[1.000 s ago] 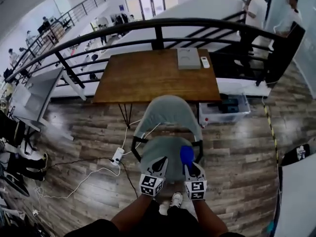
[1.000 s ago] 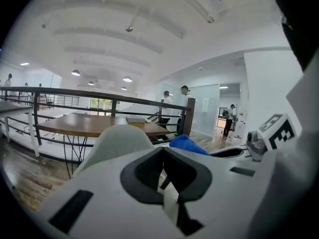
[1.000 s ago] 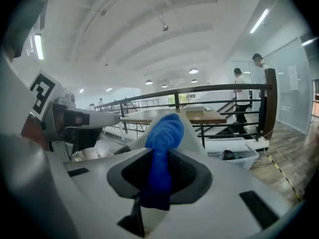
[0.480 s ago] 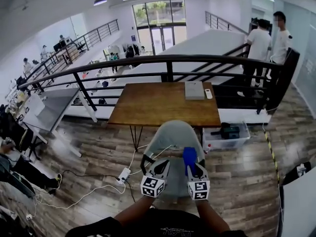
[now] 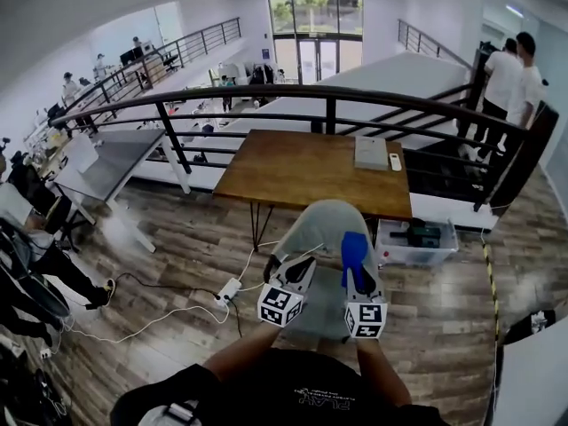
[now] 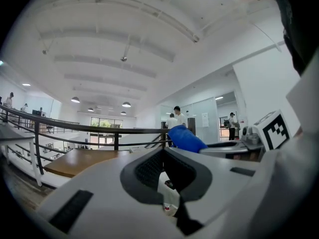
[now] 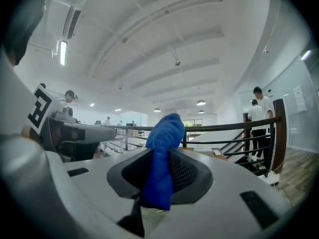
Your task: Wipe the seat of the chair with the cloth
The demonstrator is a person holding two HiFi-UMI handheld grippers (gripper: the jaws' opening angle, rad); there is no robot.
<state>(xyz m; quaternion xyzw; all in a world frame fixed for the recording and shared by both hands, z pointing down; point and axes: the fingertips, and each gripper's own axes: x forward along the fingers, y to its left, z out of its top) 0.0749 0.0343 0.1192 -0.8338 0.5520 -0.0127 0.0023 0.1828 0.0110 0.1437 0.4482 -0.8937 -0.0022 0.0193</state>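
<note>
Pinched between the right gripper's (image 5: 357,272) jaws: the blue cloth (image 5: 354,248), bunched end poking out past the tips, seen in the right gripper view as a fold (image 7: 162,153) clamped across the mouth (image 7: 159,183). Just to that gripper's left, at the same height: the left gripper (image 5: 295,272), jaws pressed together (image 6: 167,176) on nothing. Below and ahead of both: the grey chair (image 5: 321,222), seat largely covered by them. Further ahead: a wooden table (image 5: 311,171), then a dark railing (image 5: 266,91).
</note>
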